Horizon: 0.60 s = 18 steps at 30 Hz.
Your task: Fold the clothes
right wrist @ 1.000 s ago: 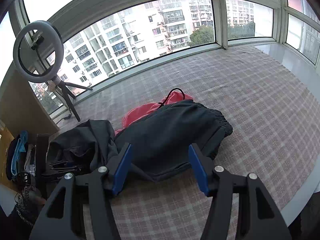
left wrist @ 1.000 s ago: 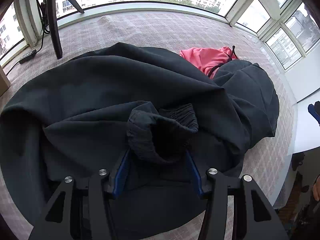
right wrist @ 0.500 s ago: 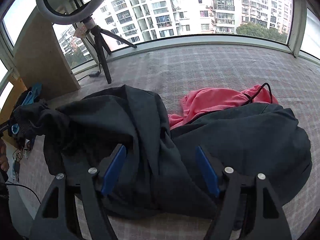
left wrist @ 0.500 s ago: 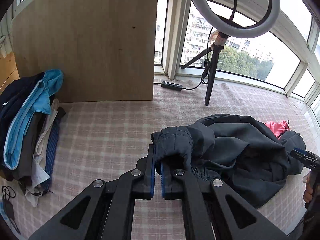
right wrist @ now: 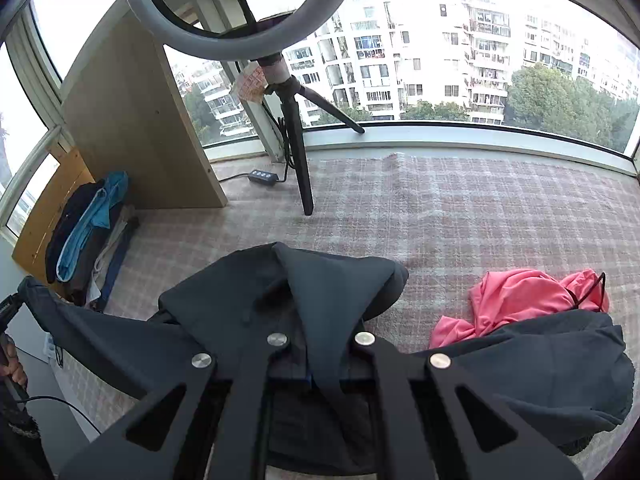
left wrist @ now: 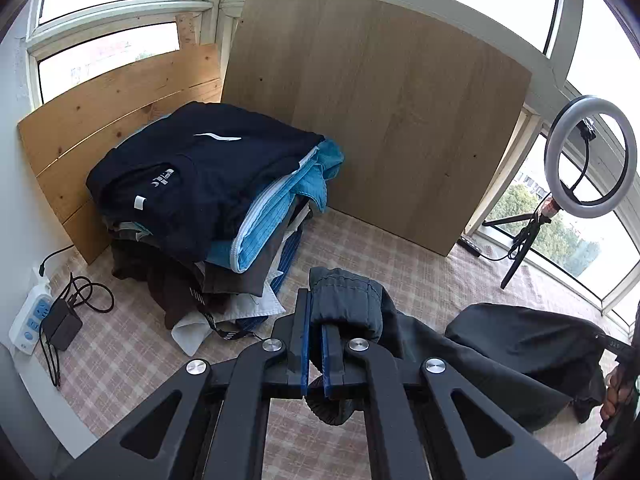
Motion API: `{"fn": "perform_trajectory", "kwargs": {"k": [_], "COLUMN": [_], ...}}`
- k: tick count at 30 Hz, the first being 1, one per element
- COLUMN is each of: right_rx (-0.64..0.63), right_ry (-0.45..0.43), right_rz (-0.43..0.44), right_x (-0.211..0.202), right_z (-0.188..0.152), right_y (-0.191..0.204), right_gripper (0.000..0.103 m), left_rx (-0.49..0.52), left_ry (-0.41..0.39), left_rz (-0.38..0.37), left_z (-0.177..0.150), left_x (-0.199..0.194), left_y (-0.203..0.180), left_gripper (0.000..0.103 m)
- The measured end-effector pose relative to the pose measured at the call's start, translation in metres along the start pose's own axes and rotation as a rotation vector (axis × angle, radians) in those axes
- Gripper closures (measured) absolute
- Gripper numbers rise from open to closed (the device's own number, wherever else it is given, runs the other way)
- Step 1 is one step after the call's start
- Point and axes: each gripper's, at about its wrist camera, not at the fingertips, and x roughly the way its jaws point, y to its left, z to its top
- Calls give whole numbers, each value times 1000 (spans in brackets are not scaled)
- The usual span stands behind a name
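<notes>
A dark grey garment [left wrist: 500, 344] hangs stretched between my two grippers above the checked rug [left wrist: 360, 248]. My left gripper [left wrist: 316, 320] is shut on its ribbed hem, which bunches over the right finger. In the left wrist view the right gripper [left wrist: 618, 346] and the hand holding it show at the far right edge. My right gripper [right wrist: 316, 344] is shut on the same garment [right wrist: 320, 292]; cloth drapes over its fingertips and hides them. The rest of the dark cloth [right wrist: 560, 364] lies on the rug at the right.
A pile of folded clothes [left wrist: 208, 184] sits in the corner against wooden boards [left wrist: 380, 120]. A power strip [left wrist: 30, 316] and cables lie at the left. A ring light on a tripod [right wrist: 296, 140] stands by the window. A pink garment [right wrist: 520, 300] lies on the rug.
The left gripper, open a second ago, shut on the hem and has swung left toward the clothes pile. The right gripper has shut on the garment and lifted it.
</notes>
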Motion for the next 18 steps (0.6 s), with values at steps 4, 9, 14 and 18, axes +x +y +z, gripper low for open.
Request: {"fn": "perform_trajectory", "kwargs": {"k": [4, 9, 14, 18], "right_rx": [72, 200, 282, 163], "right_ry": [-220, -361, -278, -173], "right_rz": [44, -1, 1, 121], "right_x": [-90, -165, -157, -113], "right_z": [32, 29, 5, -17], "right_y": [-13, -67, -90, -16], "right_gripper": [98, 98, 98, 98], "left_rx": [-38, -40, 52, 83], "left_ry": [-65, -33, 108, 130], "left_rz": [26, 87, 96, 43], "left_z": [8, 9, -10, -15], "left_x": [-18, -15, 21, 36], "left_y": [23, 44, 21, -7], "left_gripper": [100, 99, 98, 90]}}
